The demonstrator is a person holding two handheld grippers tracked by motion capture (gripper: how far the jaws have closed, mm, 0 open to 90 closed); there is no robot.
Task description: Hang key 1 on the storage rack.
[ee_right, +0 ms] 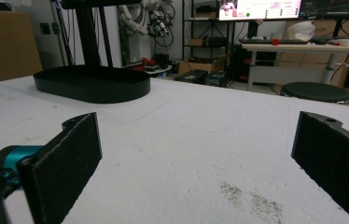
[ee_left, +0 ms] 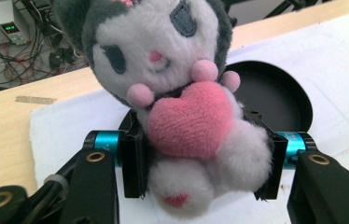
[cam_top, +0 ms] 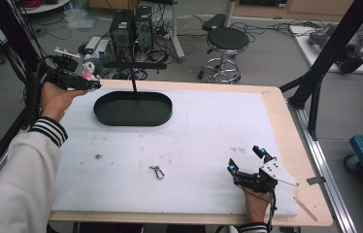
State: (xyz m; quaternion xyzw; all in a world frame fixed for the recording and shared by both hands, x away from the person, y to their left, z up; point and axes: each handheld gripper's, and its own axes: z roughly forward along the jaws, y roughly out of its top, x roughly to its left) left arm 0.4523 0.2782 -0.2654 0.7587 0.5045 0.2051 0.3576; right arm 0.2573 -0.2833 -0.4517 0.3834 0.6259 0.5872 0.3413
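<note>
Even indoor light, soft shadows, slightly grainy

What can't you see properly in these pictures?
- Plush toy: in the left gripper view the top edge cuts off its ears; in the high view it is tiny behind the left tongs.
- Small metal thing on the mat: too small in the high view to tell what it is.
- Tray: partly hidden by the toy in the left gripper view.

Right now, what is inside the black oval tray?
The black oval tray looks empty where visible in the high view. In the left hand-held gripper view, the plush toy it clamps covers part of the tray floor.
</note>
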